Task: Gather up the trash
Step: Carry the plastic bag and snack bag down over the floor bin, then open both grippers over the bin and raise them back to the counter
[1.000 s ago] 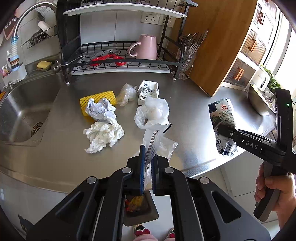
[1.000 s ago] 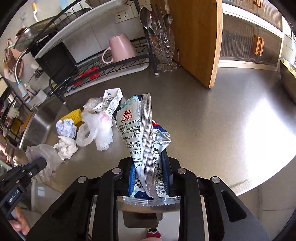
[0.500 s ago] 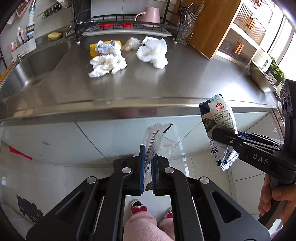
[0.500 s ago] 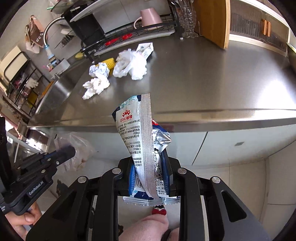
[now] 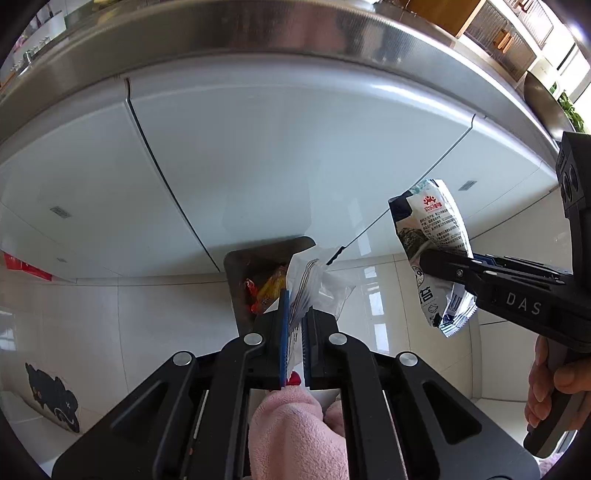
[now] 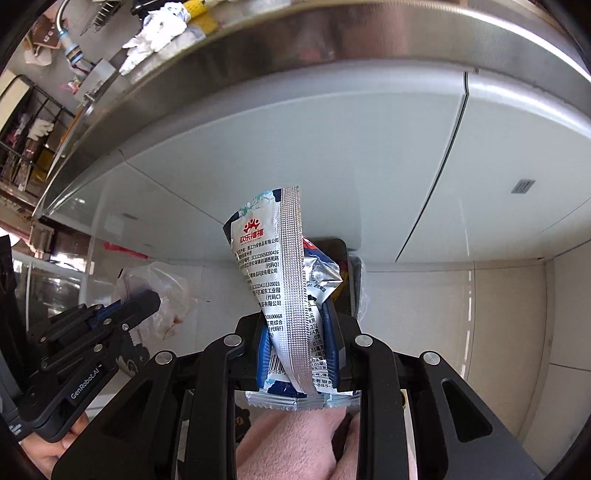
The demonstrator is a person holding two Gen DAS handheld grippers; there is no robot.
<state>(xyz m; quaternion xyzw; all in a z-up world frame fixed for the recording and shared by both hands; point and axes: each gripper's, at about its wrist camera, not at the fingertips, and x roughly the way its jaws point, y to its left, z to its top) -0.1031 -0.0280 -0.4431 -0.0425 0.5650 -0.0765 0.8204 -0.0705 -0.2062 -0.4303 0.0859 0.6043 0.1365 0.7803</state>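
Note:
My left gripper (image 5: 295, 314) is shut on a clear plastic bag (image 5: 314, 284), held low in front of the white cabinet doors, just above an open steel trash bin (image 5: 240, 273) with red and yellow wrappers inside. My right gripper (image 6: 299, 332) is shut on a blue and white foil snack packet (image 6: 273, 266), also over the bin (image 6: 343, 258). In the left wrist view the right gripper (image 5: 428, 258) with its packet (image 5: 436, 229) is to the right. In the right wrist view the left gripper (image 6: 147, 299) with the bag (image 6: 162, 291) is at the left.
The steel counter edge (image 5: 258, 33) runs overhead, with white cabinet doors (image 5: 258, 147) below it. Crumpled white paper (image 6: 155, 22) and something yellow (image 6: 195, 5) lie on the counter top. The floor is pale tile (image 5: 110, 325). My pink-slippered feet (image 5: 295, 435) are below.
Both grippers have dropped from above the counter to below its edge, in front of the cabinets, still holding the bag and the packet. The trash bin has come into view under them.

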